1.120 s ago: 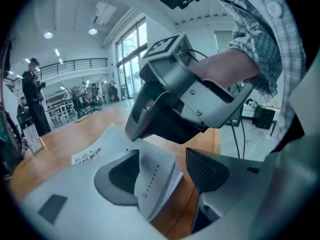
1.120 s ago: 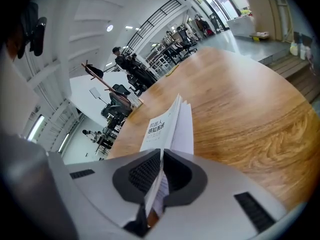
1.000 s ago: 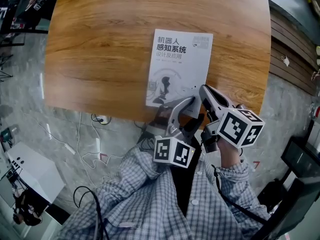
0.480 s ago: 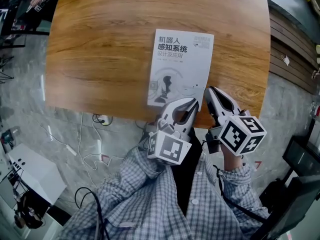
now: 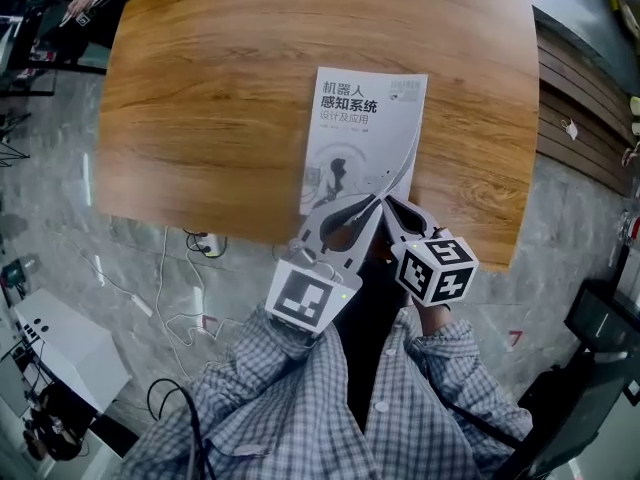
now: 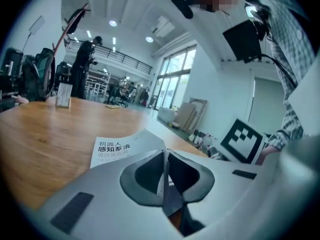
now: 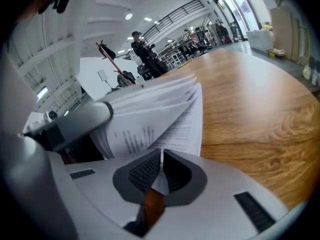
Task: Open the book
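A white paperback book (image 5: 360,133) lies on the wooden table (image 5: 200,88), near its front edge. Its cover is lifted along the near right corner. My left gripper (image 5: 372,202) is at that corner, jaws closing on the thin cover edge, which the left gripper view shows pinched between the pads of the left gripper (image 6: 164,156). Right beside it, my right gripper (image 5: 390,206) is shut. In the right gripper view a sheet of the book (image 7: 165,129) sits between the pads of the right gripper (image 7: 161,159), with pages fanned above it.
The table's front edge (image 5: 250,230) runs just under both grippers. Beyond it lies grey floor with cables (image 5: 170,298) and a white box (image 5: 55,343). A small sign (image 6: 63,95) stands on the far tabletop, with a person (image 6: 82,66) behind it.
The left gripper's jaws, wide open round the book's near corner, have closed on the cover and risen with it. The right gripper has slid left and down to that same corner.
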### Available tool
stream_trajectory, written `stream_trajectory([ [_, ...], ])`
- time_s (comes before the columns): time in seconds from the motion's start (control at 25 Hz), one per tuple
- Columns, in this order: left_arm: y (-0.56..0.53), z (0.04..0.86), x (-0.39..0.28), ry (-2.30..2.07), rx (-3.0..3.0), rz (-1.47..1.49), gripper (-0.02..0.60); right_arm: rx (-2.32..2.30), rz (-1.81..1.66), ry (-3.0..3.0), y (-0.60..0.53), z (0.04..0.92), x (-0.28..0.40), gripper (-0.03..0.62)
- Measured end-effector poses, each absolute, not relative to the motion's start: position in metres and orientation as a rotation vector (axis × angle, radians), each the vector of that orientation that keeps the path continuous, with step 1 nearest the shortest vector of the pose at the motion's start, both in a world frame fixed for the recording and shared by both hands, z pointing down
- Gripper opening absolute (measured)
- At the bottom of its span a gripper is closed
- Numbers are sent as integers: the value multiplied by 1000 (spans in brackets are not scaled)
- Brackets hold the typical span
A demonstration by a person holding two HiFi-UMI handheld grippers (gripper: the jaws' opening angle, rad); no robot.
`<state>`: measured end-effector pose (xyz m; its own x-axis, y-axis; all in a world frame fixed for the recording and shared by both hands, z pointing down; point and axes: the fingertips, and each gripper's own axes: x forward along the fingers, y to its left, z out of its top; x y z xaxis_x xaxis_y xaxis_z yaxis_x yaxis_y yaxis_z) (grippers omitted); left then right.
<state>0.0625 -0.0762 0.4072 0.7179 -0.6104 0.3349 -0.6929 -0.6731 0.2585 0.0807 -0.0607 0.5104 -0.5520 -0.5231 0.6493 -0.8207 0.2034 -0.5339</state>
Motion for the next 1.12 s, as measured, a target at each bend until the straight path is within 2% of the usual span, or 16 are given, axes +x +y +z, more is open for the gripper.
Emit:
stream_trajectory([
  [0.2, -88, 389, 31, -1118, 2453, 215, 29, 1183, 1127, -2117, -60, 518, 75, 28],
  [0.56, -103, 379, -57, -1346, 2274, 64, 29, 1229, 1187, -2093, -60, 519, 76, 21],
  [1.12, -93, 426, -156, -1632, 2066, 251, 31, 1206, 1189, -2080, -61, 518, 73, 21],
])
